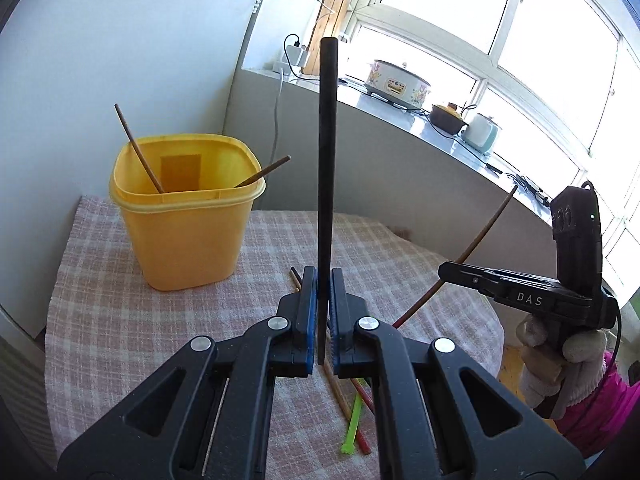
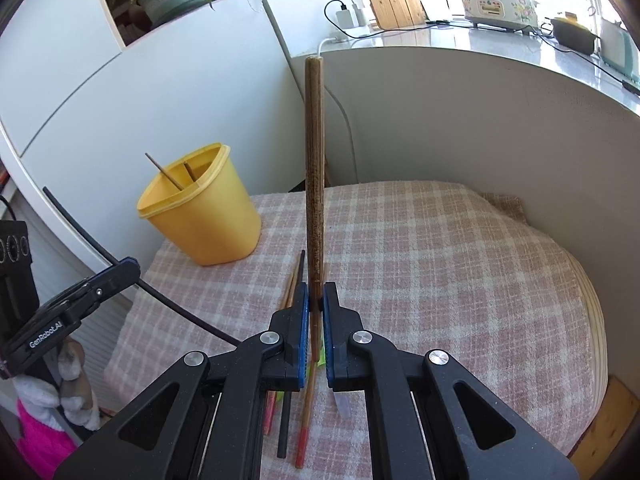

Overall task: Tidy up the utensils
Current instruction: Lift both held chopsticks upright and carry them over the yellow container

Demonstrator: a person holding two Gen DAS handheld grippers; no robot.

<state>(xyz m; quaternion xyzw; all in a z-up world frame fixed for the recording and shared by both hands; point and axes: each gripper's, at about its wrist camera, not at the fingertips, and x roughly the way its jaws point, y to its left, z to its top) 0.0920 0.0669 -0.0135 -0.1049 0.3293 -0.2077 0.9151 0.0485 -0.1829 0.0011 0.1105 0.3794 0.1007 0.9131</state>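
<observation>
home kitchen | slow cooker (image 1: 397, 82) on windowsill | checked tablecloth (image 2: 440, 248)

We look from two fisheye cameras, each mounted behind a gripper's fingers and aimed forward and somewhat downward along them. The left wrist view sits close above the checked cloth (image 1: 120, 300) on the worktop, facing the yellow tub (image 1: 186, 216) and the window counter (image 1: 440, 128) beyond; the right gripper (image 1: 444, 270) enters at its right edge. The right wrist view looks from further right over the same cloth (image 2: 440, 260), with the tub (image 2: 204, 220) left of centre and the left gripper (image 2: 132, 268) at its left edge. Both views share the tub, the cloth, the loose sticks (image 2: 304, 420) lying nearest us, the white wall and the counter with its cooker (image 2: 498, 4).
</observation>
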